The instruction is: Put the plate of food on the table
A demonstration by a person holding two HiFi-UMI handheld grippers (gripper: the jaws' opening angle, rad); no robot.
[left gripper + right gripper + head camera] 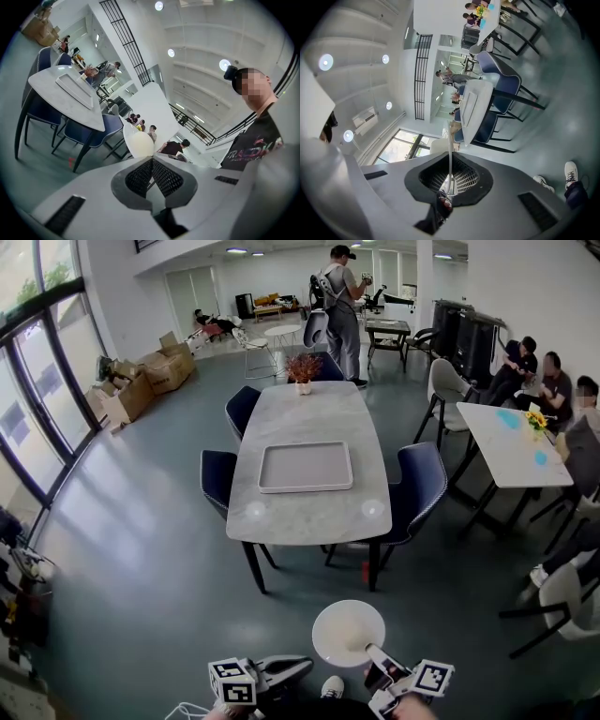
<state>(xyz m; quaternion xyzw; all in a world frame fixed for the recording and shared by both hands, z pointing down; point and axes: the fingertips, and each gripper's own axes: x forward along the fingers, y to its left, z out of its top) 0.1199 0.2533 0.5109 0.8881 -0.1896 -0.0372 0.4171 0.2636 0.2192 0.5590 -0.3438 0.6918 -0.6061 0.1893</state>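
A white round plate point(348, 632) hangs low over the floor, a few steps short of the grey marble table point(305, 512). I make out no food on it. My right gripper point(375, 653) is shut on its near right rim. In the right gripper view the plate point(450, 140) runs edge-on between the jaws of that gripper point(450, 165). My left gripper point(298, 667) sits left of the plate, jaws together, holding nothing. In the left gripper view this gripper point(152, 163) points at the plate point(138, 143), with the table point(44, 86) further left.
A white tray point(305, 467) lies mid-table and a flower pot point(303, 369) stands at the far end. Blue chairs point(420, 486) flank both sides. A person point(342, 306) stands beyond. Seated people surround a white table point(511, 442) at the right. Cardboard boxes point(150, 376) sit at the far left.
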